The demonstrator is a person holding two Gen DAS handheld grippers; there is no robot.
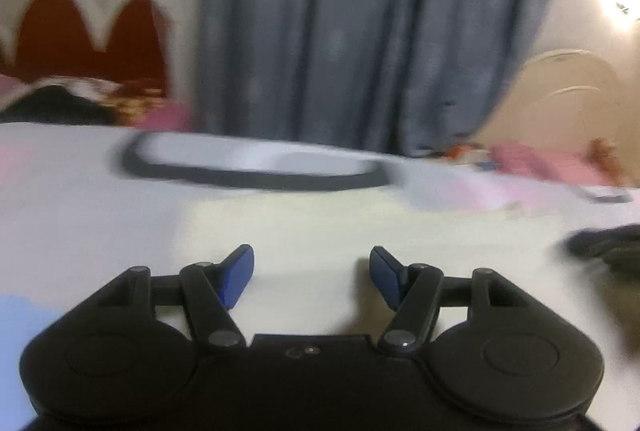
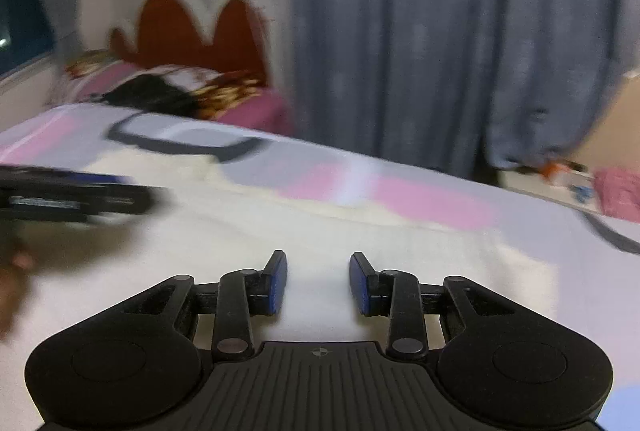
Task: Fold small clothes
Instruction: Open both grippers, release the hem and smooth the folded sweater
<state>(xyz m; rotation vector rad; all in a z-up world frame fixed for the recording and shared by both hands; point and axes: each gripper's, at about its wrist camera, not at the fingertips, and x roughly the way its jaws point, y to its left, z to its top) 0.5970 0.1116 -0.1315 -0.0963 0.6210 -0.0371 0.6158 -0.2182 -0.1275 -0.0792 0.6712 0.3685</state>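
A: Left view?
B: The left tongs (image 1: 311, 273) gape, holding nothing. A cream cloth (image 1: 304, 223) lies on the bed (image 1: 60, 191) right under and ahead of them; a dark garment (image 1: 608, 243) sits off to their right.

A: Right view?
B: The right tongs (image 2: 318, 281) also stand apart and empty, over the same cloth (image 2: 320, 231), whose far edge runs crosswise ahead of them. The left tongs (image 2: 76, 197) show blurred, far to their left. Both are about equally near; the blur hides the cloth's long axis.

No writing can be read in either view — both are blurred. No label, brand or number shows clearly anywhere
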